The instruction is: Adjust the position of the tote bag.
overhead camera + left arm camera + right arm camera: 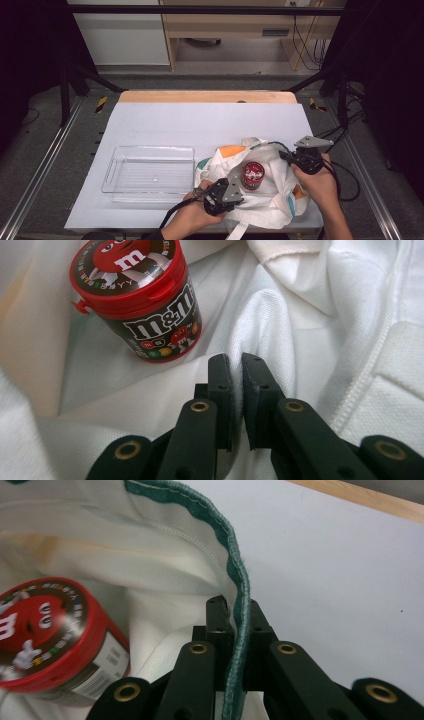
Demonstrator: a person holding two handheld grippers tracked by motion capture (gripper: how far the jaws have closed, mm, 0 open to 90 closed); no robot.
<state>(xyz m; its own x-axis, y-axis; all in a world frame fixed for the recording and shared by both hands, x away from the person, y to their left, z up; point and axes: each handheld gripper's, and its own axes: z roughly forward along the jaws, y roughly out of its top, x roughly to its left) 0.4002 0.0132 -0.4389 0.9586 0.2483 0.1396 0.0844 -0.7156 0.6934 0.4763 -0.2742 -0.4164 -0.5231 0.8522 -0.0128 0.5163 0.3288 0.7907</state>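
Both grippers are clamped on the white tote bag [260, 192], holding its mouth open. Left gripper [236, 371]: jaws pinched nearly shut on a fold of the white cloth at the near rim. Right gripper [235, 615]: jaws closed on the bag's green-trimmed edge [239, 580], far-right side of the mouth.

Key relation: the M&M's candy tub [253, 175] sits inside the bag, between the two grippers, tilted with its red lid towards the camera. From the left gripper view it lies ahead and to the left, close; from the right gripper view it's ahead-left too, just beside the jaws. Left hand [192, 212] looks slightly nearer to it.

Clear plastic tray [117, 167] is left of the bag, just beside it, long axis across the table. My read: the tub goes there, so the left gripper has the shorter path, but it would have to let go of the cloth first.

Room: open white tabletop [200, 125] behind bag and tray. Bag's near edge hangs at the table front; strap [237, 230] dangles over.
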